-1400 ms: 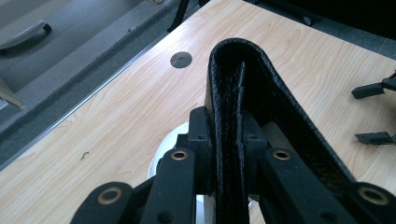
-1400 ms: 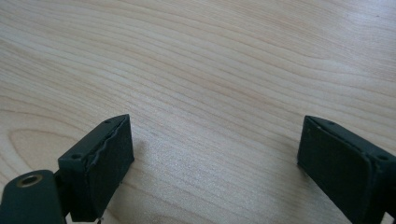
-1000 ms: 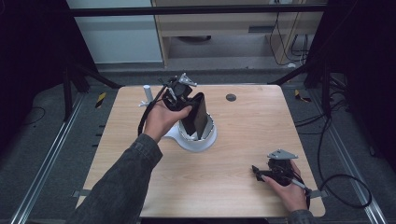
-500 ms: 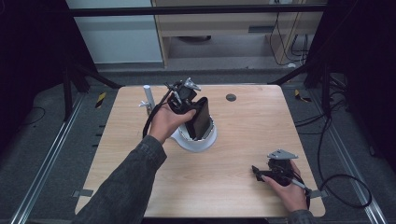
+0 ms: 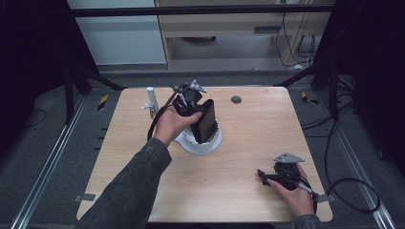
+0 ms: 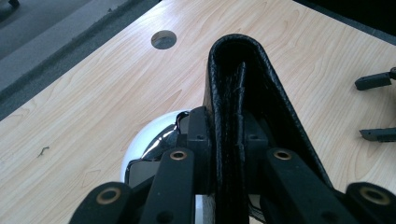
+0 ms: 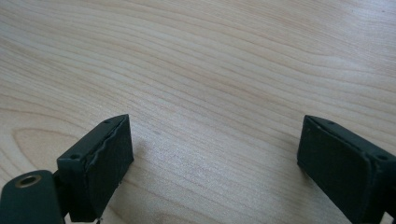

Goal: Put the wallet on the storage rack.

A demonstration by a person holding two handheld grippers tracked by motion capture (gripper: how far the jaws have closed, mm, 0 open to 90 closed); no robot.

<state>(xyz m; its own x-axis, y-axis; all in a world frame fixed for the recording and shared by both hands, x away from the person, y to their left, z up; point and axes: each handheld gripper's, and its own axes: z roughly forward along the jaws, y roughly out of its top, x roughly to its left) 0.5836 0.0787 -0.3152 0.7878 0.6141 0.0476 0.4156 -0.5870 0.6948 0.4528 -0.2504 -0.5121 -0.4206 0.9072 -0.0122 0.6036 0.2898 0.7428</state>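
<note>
My left gripper (image 5: 197,116) is shut on a black leather wallet (image 5: 207,122), held upright on edge above a white bowl (image 5: 210,146) at the table's middle. In the left gripper view, the jaws of the left gripper (image 6: 227,140) clamp the folded wallet (image 6: 236,88) from both sides, and the bowl's rim (image 6: 148,138) shows below with dark contents I cannot make out. My right gripper (image 5: 264,176) rests low at the table's front right. It stands open (image 7: 215,156) over bare wood with nothing between its pads. Its two jaws also appear at the right edge of the left gripper view (image 6: 376,107).
A round grey hole (image 5: 236,99) (image 6: 164,39) lies in the table (image 5: 267,129) behind the bowl. A short white post (image 5: 152,98) stands at the back left. Cables trail off the right side, and dark frame legs flank the table.
The left gripper has shifted the wallet slightly to the right over the bowl. The right gripper has stayed put.
</note>
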